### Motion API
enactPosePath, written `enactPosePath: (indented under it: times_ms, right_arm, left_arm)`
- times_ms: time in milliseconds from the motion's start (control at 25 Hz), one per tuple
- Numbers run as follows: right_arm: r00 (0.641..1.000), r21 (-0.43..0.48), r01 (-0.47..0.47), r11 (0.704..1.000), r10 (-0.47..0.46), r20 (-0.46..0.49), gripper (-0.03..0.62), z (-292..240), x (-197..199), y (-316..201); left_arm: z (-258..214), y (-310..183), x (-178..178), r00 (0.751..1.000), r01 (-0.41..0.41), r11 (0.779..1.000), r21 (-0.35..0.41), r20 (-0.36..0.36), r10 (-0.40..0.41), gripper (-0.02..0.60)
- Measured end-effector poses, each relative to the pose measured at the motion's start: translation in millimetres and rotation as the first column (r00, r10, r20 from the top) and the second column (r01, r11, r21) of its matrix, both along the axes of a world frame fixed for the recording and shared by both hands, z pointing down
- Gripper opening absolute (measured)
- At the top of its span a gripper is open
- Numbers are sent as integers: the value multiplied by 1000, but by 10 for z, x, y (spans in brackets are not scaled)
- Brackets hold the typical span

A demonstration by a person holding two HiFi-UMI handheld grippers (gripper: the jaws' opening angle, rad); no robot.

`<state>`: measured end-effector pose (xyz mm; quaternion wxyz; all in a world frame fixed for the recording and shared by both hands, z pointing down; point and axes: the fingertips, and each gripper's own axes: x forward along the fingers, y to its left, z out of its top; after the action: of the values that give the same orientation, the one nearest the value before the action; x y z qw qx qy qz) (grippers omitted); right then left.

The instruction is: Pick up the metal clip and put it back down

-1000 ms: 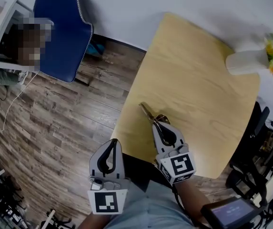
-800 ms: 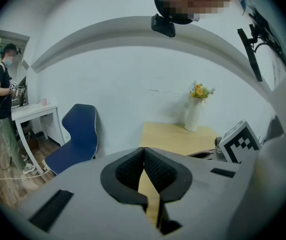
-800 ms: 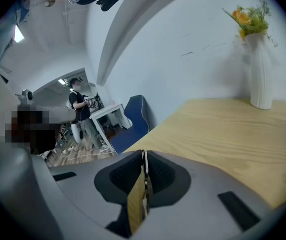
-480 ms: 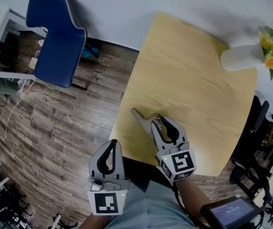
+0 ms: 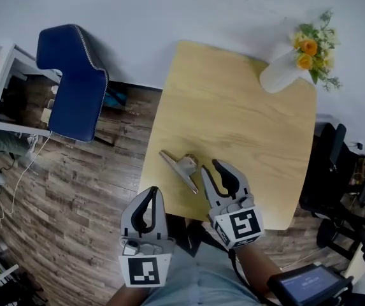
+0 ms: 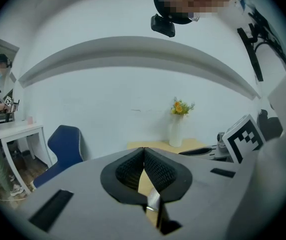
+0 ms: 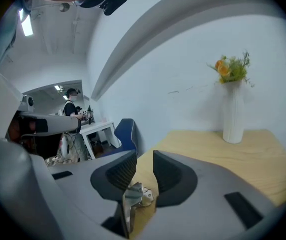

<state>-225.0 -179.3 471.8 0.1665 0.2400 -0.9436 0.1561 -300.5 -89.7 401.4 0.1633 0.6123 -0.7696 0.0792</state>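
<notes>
The clip [image 5: 181,169] lies flat on the bench [image 5: 246,120] near its front edge, just left of the right claw [image 5: 210,166]. This claw stands open with nothing gripped. In the right gripper view the clip [image 7: 133,196] shows low in the gap, beside the left jaw. The left claw [image 5: 151,190] hangs off the bench, closed and empty.

Most of the worktop [image 5: 233,113] lies bare across the middle of the frame, open to a reach from its lower edge. A vase [image 5: 283,74] blocks the upper right corner, by the wall. At lower left of the worktop the clip [image 5: 181,169] lies just beside the parted right tongs [image 5: 211,168]. A chair [image 5: 74,88] stands well apart at upper left.
</notes>
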Motion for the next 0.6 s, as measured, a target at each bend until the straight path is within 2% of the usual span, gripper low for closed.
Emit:
enactPosePath:
  times_ms: [280,480,600]
  right_arm:
    - [988,142,-131,981,117,102,104,-882,854,102]
    - [973,258,-214,942,181,146,78,-1445,1551,350]
    - [960,309,-270,912,228,165,61,-1648,1945,466]
  left_arm:
    - [-659,-22,731,991,-121,982,144,67,113,18]
    - [-1171,75,1373,970,-221,944,244,155,187,18]
    - [-1346,109,1687,960,-258,926,275,178,214,18]
